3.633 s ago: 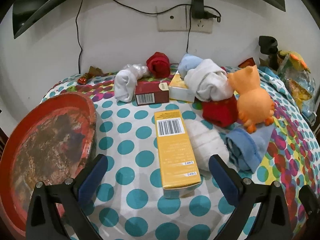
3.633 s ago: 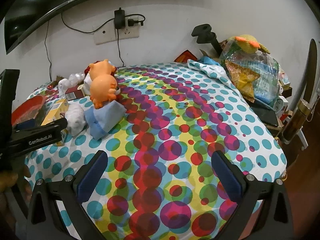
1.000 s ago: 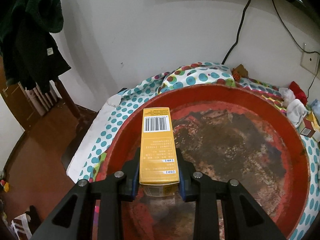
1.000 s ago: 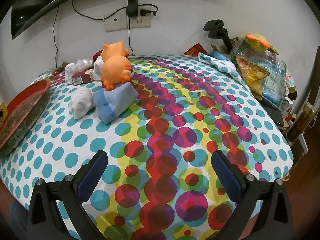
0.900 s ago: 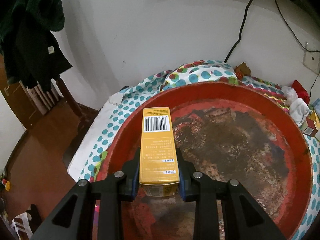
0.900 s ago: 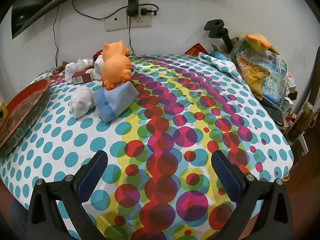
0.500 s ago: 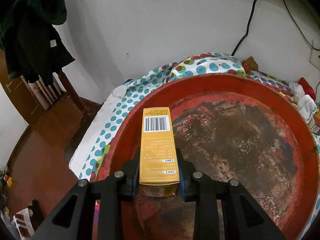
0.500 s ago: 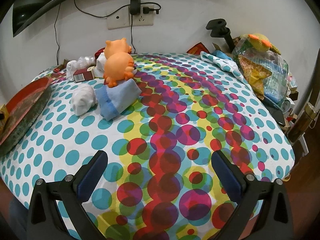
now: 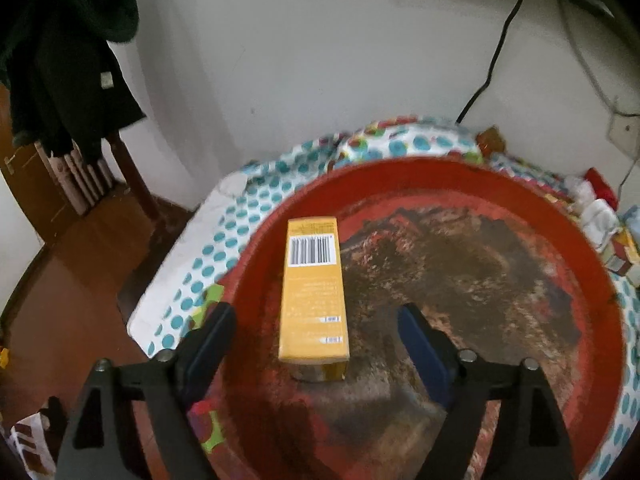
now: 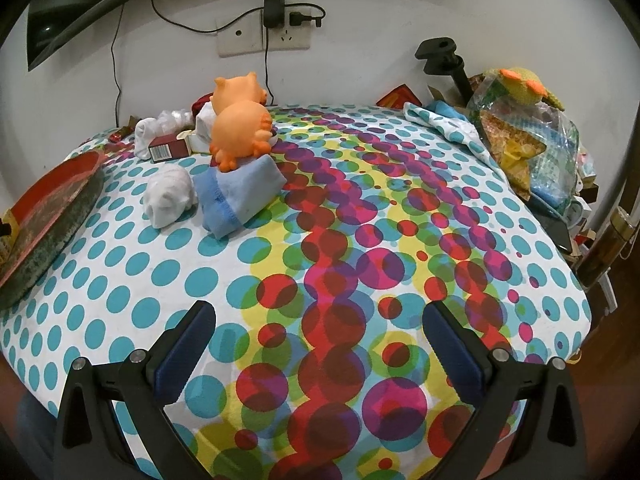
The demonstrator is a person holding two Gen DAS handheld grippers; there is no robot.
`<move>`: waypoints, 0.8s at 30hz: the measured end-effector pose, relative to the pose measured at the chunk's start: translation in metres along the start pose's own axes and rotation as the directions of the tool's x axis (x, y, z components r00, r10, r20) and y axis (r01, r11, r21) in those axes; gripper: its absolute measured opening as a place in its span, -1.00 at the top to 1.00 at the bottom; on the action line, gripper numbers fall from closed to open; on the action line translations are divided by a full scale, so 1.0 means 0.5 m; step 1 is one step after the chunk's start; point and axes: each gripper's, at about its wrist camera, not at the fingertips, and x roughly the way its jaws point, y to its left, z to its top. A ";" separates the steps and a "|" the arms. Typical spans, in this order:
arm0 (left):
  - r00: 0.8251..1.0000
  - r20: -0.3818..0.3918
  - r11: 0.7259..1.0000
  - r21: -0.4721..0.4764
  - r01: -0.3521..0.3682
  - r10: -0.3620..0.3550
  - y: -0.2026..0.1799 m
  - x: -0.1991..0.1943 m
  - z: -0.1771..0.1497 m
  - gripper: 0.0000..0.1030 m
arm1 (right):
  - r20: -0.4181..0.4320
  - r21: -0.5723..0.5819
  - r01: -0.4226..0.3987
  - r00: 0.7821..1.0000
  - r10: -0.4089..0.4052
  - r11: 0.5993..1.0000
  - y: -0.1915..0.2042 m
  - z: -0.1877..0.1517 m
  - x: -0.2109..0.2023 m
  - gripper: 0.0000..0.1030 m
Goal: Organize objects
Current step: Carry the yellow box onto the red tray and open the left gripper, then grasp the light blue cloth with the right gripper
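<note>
The red tray (image 9: 472,184) sits at the table's edge; a careless withdrawal could clip the yellow box (image 9: 314,292) lying inside its left rim. The left gripper (image 9: 316,340) is opening, pads clear, box loose between them. The right gripper (image 10: 320,344) stands wide open, empty, above the spotted cloth (image 10: 360,216).

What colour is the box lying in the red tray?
Yellow-orange box, barcode label on top; clearest in the left wrist view.

Left tongs (image 9: 314,330) angled downward, jaws opening; right tongs (image 10: 318,330) angled downward, jaws spread wide
</note>
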 end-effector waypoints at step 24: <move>0.882 0.198 0.904 0.104 0.415 -0.428 -0.062 -0.288 -0.269 -0.66 | -0.060 -0.134 -0.056 0.997 0.048 0.989 0.092 0.103 0.094 -1.00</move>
